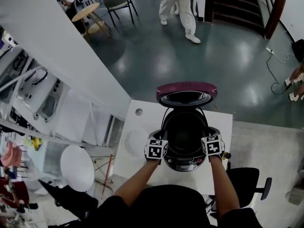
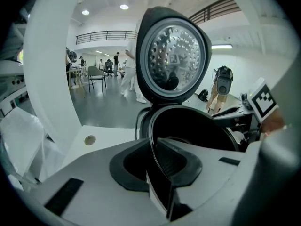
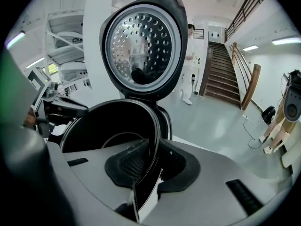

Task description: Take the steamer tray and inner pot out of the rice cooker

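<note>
The rice cooker [image 1: 185, 163] stands on a white table [image 1: 142, 127] with its lid [image 1: 186, 93] swung up and back. The black inner pot [image 1: 184, 134] sits inside it. My left gripper [image 1: 163, 145] is at the pot's left rim and my right gripper [image 1: 208, 144] at its right rim. In the left gripper view the thin black rim [image 2: 188, 114] runs between the pads, and the left gripper [image 2: 157, 163] is shut on it. In the right gripper view the right gripper [image 3: 150, 163] clamps the pot's rim [image 3: 153, 126] the same way. I cannot make out a steamer tray.
A pale round shape [image 1: 134, 144] lies on the table left of the cooker, beside a cable hole [image 1: 138, 111]. A black chair [image 1: 248, 180] is at the right, a round white table [image 1: 76, 167] and shelving at the left. A person [image 1: 178, 8] walks far behind.
</note>
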The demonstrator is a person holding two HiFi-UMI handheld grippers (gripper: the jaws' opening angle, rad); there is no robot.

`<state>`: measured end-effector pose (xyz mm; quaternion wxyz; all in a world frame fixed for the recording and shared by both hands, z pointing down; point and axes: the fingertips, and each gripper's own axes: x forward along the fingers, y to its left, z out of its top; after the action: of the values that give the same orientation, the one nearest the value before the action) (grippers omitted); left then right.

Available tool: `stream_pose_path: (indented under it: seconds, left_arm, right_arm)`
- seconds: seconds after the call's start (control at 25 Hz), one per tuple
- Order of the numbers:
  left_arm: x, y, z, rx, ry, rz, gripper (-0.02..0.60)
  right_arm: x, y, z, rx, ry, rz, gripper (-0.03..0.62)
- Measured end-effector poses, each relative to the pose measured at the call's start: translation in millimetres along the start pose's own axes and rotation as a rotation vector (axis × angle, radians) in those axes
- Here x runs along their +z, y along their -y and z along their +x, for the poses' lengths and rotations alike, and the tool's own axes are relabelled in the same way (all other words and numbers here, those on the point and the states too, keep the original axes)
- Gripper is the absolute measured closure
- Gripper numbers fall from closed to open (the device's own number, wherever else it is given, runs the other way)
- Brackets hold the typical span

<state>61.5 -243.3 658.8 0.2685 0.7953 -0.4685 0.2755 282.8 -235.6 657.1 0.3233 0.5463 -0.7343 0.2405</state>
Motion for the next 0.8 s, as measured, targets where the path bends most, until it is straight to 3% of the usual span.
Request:
stream_pose_path:
  seconds: [0.16,0.4,0.8]
  left_arm:
    - [3.1,1.1,-2.9,-0.007,0.029,-0.059,0.546]
    - [18.2,2.2,-14.4,-0.002,0.068,-0.063,0.551]
    - [35.7,10.2,-42.7,-0.004,0.103,-0.104,0.552]
  right_arm:
    - [2.7,6.7,-5.9,0.033,0.033,0.139,0.560]
    - [6.2,7.6,-13.3,0.040,0.062,0.198,0.565]
    - [33.4,6.5,-40.0,0.006,0.133,0.119,0.565]
